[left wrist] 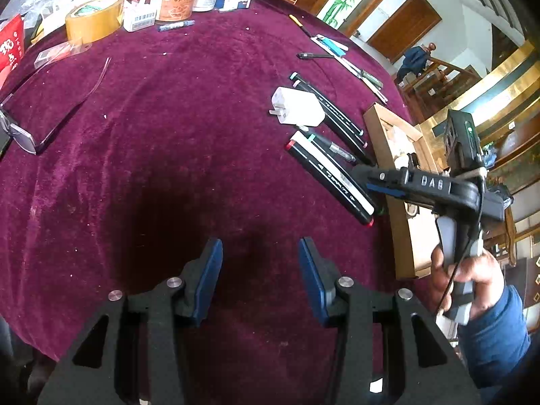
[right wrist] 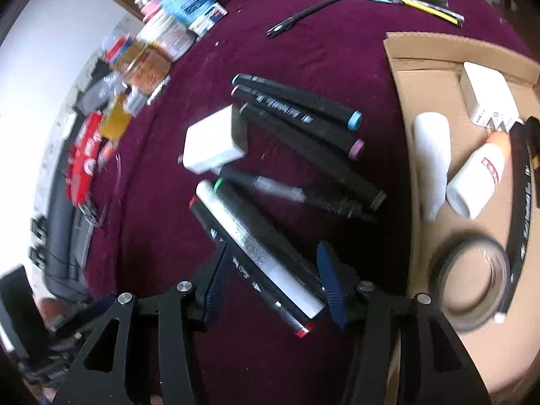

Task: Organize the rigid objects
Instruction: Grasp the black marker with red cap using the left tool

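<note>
The left gripper (left wrist: 260, 276) hung over a bare stretch of the dark red tablecloth (left wrist: 152, 128), its blue pads (left wrist: 209, 276) parted with nothing between them. The markers lay well ahead of it and to its right, none within reach of its fingers.

The right gripper (right wrist: 273, 280) hovered over the nearest bundle of markers. Its jaws stood partly apart and straddled three markers lying side by side: a black one with red ends (right wrist: 243, 263), a white-barrelled one (right wrist: 260, 253), and a black one with a green end (right wrist: 266, 233). The pads looked close to the outer markers, yet the blur made it hard to tell whether they touched; the markers lay flat on the cloth, not lifted.

Beyond that bundle lay a grey-banded pen (right wrist: 290, 194), then a white charger plug (right wrist: 216, 141), and past it three more black markers, one with a blue cap (right wrist: 354, 119) and one with a pink cap (right wrist: 357, 148).

To the right of the gripper sat an open cardboard box (right wrist: 422, 50) holding a second white plug (right wrist: 486, 96), a white tube (right wrist: 432, 162), a small white bottle (right wrist: 476, 182), a roll of clear tape (right wrist: 472, 283) and a black marker (right wrist: 523, 202) along its far side.

In the left wrist view, a hand (left wrist: 472, 280) in a blue sleeve held the right gripper's handle at the table edge.
</note>
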Demonstrator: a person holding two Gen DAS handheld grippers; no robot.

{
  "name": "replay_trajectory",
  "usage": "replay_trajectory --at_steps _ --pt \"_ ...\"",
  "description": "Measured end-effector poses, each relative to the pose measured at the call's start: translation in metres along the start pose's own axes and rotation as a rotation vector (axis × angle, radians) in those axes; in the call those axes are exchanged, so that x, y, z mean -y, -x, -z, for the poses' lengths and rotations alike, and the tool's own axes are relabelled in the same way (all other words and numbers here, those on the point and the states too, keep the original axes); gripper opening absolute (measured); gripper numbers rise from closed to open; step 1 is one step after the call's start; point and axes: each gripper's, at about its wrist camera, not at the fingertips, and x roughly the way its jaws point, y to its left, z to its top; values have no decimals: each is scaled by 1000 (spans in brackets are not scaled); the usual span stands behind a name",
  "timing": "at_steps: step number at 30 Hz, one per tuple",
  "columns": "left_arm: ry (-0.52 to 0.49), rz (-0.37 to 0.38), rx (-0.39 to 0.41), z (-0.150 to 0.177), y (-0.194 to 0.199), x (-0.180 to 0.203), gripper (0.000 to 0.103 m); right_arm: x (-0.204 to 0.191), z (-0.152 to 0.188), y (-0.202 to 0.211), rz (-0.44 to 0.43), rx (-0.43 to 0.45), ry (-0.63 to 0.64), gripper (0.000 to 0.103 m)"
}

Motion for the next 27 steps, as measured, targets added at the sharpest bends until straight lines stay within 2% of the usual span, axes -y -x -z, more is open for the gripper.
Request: replay_trajectory --at_steps 1,4,7,12,20,27 --pt "-2 2 -2 0 1 -1 45 -4 7 -4 -46 -21 -18 47" --pt "-12 6 -4 -3 1 -2 45 -22 24 -11 -77 -56 0 47" --pt "-18 6 -7 -5 1 -4 45 -30 29 -5 -43 -19 23 47" --pt "-50 9 -31 -10 -6 -1 45 -16 33 11 -1 31 -22 47" --pt "-111 53 -76 -30 -32 29 45 -9 47 18 28 56 -74 47" --pt "-142 8 -110 -46 -60 45 43 -4 57 30 19 80 -81 48"
